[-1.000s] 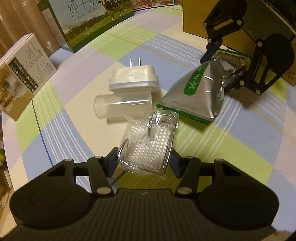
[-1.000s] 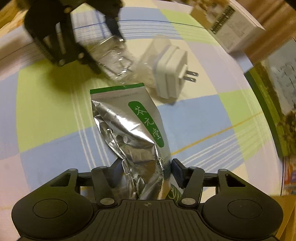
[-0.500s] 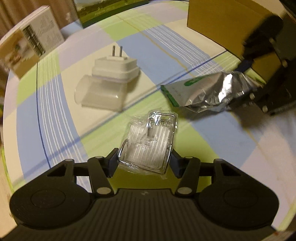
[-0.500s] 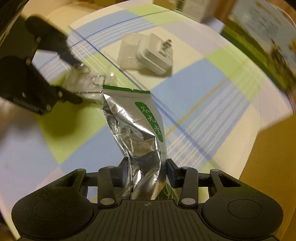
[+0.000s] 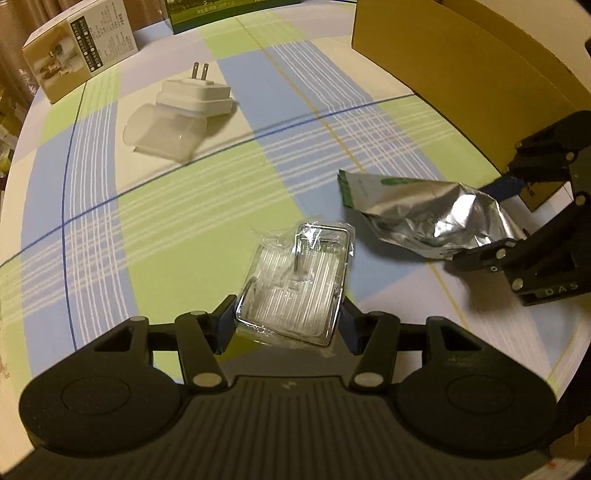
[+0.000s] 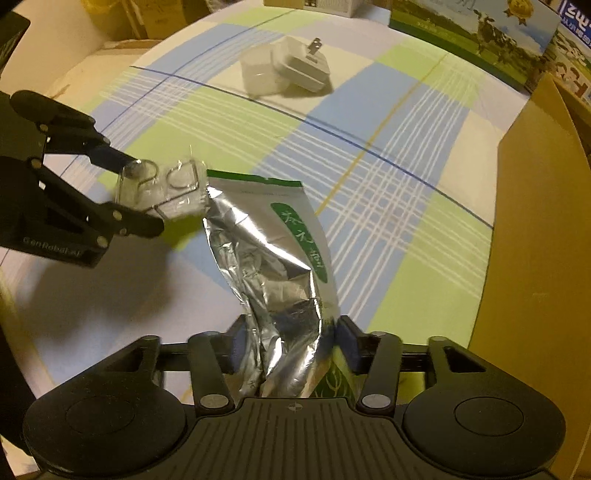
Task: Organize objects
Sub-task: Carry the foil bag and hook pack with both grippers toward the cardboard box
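While left hand-held gripper (image 5: 288, 317) clamps clear packet (image 5: 295, 284), right hand-held gripper (image 6: 290, 347) grips foil pouch (image 6: 273, 266) aloft.

It looked like a home, lit by warm yellowish indoor light. A table was covered with a checked cloth (image 5: 207, 206) in green, blue and cream. Ordinary household goods lay on it: a white plug adapter (image 5: 195, 98), a foil tea pouch (image 6: 273, 254) with a green label, and a retail box (image 5: 79, 46) with printed text. A milk carton box (image 6: 476, 27) showing cows and a brown cardboard box (image 5: 461, 62) stood at the edges.
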Motion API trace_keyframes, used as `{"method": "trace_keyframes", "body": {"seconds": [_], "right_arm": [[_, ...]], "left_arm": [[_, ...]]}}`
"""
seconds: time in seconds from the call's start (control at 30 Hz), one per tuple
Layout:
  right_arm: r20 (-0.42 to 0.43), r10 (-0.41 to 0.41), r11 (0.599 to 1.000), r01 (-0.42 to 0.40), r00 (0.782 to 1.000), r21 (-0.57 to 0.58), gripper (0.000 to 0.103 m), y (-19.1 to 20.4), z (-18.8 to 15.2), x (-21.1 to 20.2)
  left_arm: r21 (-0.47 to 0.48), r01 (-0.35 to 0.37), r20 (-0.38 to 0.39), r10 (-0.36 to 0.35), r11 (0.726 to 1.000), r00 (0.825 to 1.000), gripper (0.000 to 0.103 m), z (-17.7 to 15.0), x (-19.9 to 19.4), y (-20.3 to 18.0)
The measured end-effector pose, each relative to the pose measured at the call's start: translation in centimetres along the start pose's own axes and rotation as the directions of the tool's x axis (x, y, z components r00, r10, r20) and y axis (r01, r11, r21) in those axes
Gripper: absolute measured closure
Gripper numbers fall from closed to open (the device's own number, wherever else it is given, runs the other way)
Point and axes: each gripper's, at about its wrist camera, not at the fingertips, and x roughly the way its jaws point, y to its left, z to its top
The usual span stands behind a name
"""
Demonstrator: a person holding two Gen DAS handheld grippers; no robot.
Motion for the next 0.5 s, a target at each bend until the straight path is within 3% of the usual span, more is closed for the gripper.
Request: {"method": "trace_keyframes", "body": {"seconds": [0.13, 0.3, 0.4, 0.5], "right_arm": [[0.009, -0.005, 0.998, 0.005, 1.000, -0.056, 0.038, 0.7, 0.1, 0.8], [0.021, 0.007, 1.000, -0.006, 1.000, -0.026, 0.037, 0.1, 0.4, 2.0], [0.027, -0.002, 0.999, 0.001, 1.000, 0.043, 0.054, -0.4, 0.4, 1.7], [0.040, -0.017, 0.995, 0.013, 0.999, 0.096, 0.060, -0.5, 0.3, 0.8]], "left_arm": [[-0.039, -0.002, 0.015, 0.002, 0.999, 1.000, 0.052, -0.8, -0.3, -0.4], [-0.071, -0.004, 0.026, 0.006, 0.997, 1.000, 0.052, -1.4, -0.3, -0.7], [-0.082, -0.004, 0.032, 0.007, 0.997, 0.999, 0.052, -1.6, -0.3, -0.9], [-0.101, -0.004, 0.039, 0.008, 0.995, 0.999, 0.052, -1.7, -0.4, -1.1]]}}
